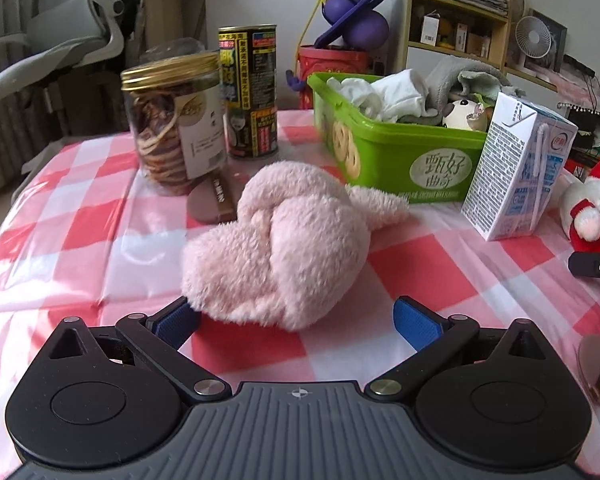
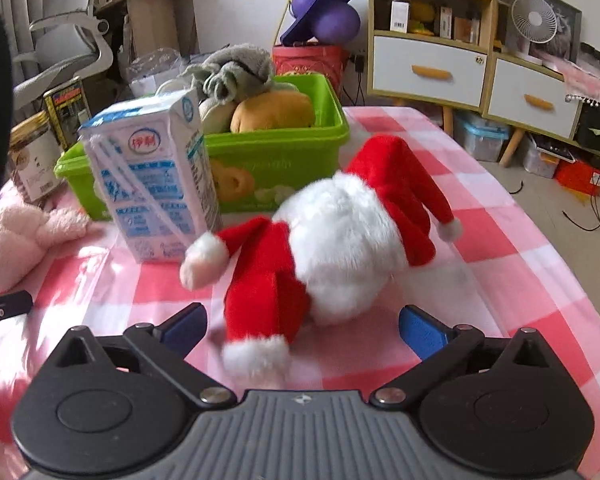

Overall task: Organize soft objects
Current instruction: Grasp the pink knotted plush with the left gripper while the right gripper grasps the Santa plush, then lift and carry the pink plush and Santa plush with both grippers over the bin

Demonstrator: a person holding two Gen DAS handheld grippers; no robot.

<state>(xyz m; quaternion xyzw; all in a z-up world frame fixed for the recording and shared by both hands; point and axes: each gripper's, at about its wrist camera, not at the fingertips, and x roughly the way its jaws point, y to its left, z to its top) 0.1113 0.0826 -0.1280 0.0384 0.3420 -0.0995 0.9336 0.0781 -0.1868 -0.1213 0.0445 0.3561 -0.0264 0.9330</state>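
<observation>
A pink fluffy knotted plush (image 1: pixel 284 240) lies on the checked tablecloth just ahead of my left gripper (image 1: pixel 296 320), which is open with its jaws on either side of the plush's near end. A red and white Santa plush (image 2: pixel 332 248) lies in front of my right gripper (image 2: pixel 304 328), which is open around its near part. A green bin (image 1: pixel 392 156) behind holds several soft items: white cloths, a grey plush and a small toy. The bin (image 2: pixel 276 160) also shows in the right wrist view with a grey plush and an orange plush in it.
A milk carton (image 1: pixel 516 172) stands right of the pink plush and in front of the bin. A biscuit jar (image 1: pixel 176 120) and a tall tin (image 1: pixel 250 92) stand at the back left. Brown discs (image 1: pixel 214 200) lie on the cloth. The table edge falls off at right (image 2: pixel 540 240).
</observation>
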